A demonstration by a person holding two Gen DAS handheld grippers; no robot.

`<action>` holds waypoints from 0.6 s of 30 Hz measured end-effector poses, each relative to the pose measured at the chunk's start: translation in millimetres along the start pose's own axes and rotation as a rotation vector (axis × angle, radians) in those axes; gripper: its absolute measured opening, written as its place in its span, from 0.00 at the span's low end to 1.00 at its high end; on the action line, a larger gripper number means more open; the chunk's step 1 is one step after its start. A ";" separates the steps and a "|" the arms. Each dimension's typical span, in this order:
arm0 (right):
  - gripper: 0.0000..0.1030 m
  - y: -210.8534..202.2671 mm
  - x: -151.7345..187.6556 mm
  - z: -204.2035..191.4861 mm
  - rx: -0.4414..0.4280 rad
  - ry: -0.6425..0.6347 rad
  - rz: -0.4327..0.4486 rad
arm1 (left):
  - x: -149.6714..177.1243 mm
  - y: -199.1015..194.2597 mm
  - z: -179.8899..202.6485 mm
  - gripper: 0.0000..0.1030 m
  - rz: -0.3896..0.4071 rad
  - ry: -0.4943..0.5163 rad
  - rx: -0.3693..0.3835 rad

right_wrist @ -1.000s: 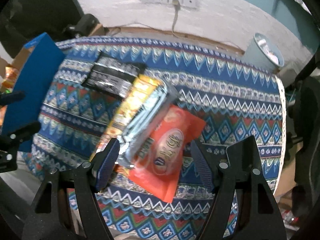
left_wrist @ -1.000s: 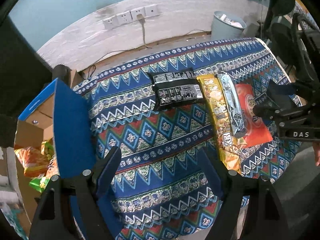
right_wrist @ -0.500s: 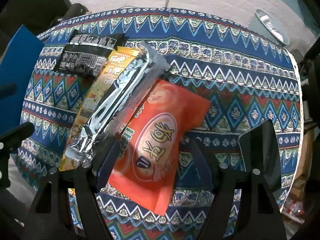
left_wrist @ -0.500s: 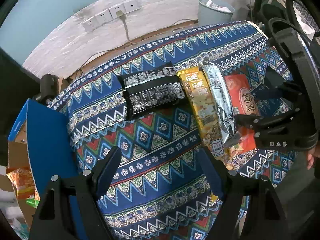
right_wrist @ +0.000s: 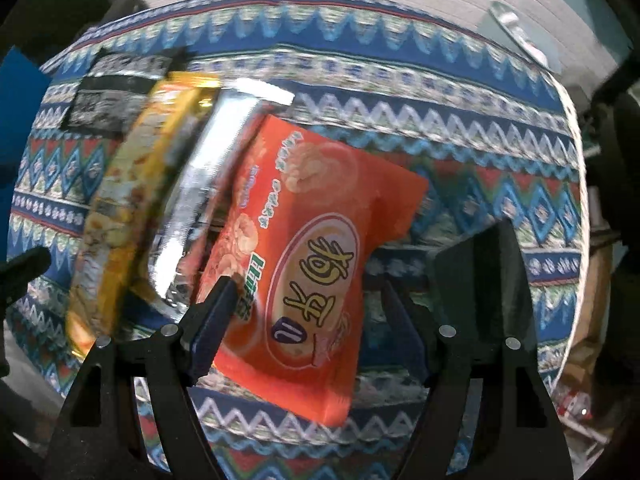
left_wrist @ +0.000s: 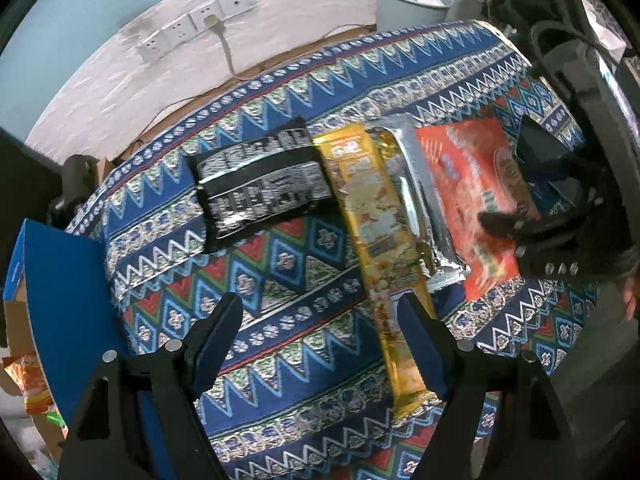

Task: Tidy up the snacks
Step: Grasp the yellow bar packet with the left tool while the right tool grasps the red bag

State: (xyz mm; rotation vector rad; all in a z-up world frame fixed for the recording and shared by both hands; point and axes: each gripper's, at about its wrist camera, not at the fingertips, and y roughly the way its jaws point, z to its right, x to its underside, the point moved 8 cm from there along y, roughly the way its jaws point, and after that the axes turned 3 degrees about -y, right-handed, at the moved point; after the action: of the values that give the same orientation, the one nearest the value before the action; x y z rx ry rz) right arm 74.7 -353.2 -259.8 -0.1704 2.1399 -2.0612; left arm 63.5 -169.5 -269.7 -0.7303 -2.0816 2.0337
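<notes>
Step in hand: picking up. Right gripper (right_wrist: 304, 312), jaws spread, straddles the orange packet (right_wrist: 316, 248) lying on the tablecloth (right_wrist: 460, 184). Left gripper (left_wrist: 320, 332) spread, empty. Next move: close squarely on it.

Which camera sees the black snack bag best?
The left wrist view: the black snack bag lies whole and fairly sharp on the patterned cloth. The right wrist view shows it small and blurred, at the far left.

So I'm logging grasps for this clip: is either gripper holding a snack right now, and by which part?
Nothing is held. The right gripper is open, astride the orange packet; the left gripper is open above the tablecloth.
</notes>
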 end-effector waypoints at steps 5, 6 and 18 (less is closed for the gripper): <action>0.72 -10.5 4.8 24.6 -0.048 0.064 0.034 | -1.3 9.2 12.3 0.79 -0.029 -0.022 0.044; 0.72 -12.8 3.7 26.4 -0.067 0.079 0.047 | -1.8 11.3 13.9 0.79 -0.037 -0.032 0.055; 0.73 -0.7 -16.2 5.3 -0.057 0.063 0.035 | -8.2 53.7 18.9 0.79 -0.164 -0.195 0.142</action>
State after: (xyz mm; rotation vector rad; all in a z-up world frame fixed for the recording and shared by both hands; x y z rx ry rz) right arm 91.5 -355.2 -258.7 -0.0756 2.2225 -2.0136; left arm 75.5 -191.8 -321.3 -0.3391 -1.9906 2.2066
